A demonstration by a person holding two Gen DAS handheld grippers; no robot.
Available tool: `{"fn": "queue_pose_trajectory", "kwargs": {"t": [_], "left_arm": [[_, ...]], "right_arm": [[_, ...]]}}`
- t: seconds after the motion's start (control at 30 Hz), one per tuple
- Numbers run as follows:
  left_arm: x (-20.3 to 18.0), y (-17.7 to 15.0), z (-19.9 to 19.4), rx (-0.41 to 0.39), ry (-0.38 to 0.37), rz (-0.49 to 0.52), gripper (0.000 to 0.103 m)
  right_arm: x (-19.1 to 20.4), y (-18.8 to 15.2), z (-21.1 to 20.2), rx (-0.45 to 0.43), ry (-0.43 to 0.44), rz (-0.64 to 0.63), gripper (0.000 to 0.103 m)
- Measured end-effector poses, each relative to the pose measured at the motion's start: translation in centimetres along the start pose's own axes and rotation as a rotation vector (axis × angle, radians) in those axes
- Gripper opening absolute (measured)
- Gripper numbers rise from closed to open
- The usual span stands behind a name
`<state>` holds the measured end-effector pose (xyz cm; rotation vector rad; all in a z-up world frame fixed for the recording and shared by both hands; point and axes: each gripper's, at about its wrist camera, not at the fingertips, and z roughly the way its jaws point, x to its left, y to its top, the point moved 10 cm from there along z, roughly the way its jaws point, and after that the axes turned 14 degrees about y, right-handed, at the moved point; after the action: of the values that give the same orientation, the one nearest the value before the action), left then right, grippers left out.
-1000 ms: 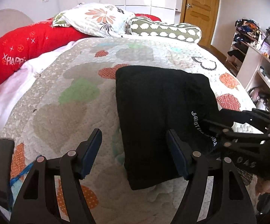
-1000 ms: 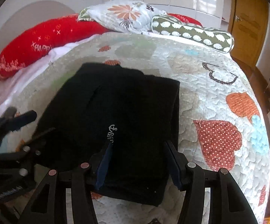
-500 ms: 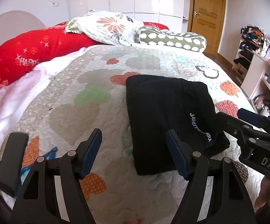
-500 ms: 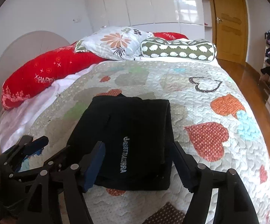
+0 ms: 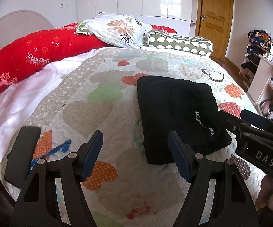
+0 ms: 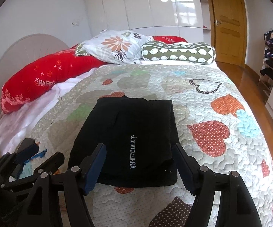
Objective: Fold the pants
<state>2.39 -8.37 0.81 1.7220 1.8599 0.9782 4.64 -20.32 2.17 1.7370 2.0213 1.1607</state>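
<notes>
Your black pants (image 6: pixel 129 143) lie folded into a compact rectangle on the heart-patterned quilt (image 6: pixel 221 151), toward the foot of the bed, with the white lettering (image 6: pixel 132 152) facing up and the near edge lying thick and a little uneven. Both claws stand apart with nothing between them: the right gripper (image 6: pixel 139 168) hangs just above the near edge of the bundle, and the left gripper (image 5: pixel 134 154) hangs off to the side over bare quilt, only its right finger close to the cloth. The fold looks finished or very nearly so, so the main risk now is undoing it. If you drop either claw back down carelessly, a finger could snag the top layer and drag it open, and the soft quilt beneath would let the stack slide instead of holding it. The near right corner looks bulkier than the rest, so a nudge there could make the layers spill. Watch the left side too: a dark flat object (image 5: pixel 22 155) and a blue strap (image 5: pixel 58 149) lie on the quilt by the left gripper and could get caught as you move. As for containers, none sits on the bed; the open shelves (image 5: pixel 259 64) against the far wall hold clothes and small items too blurred to name.
</notes>
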Motion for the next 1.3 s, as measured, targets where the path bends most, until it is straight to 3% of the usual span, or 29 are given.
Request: {"fn": "queue_pose_trajectory", "kwargs": {"t": [1.3], "left_arm": [[-0.78,-0.31,-0.13,-0.007,0.014,0.017,0.072]], "right_arm": [[-0.72,-0.51,0.42,0.025,-0.002,0.003,0.07]]}}
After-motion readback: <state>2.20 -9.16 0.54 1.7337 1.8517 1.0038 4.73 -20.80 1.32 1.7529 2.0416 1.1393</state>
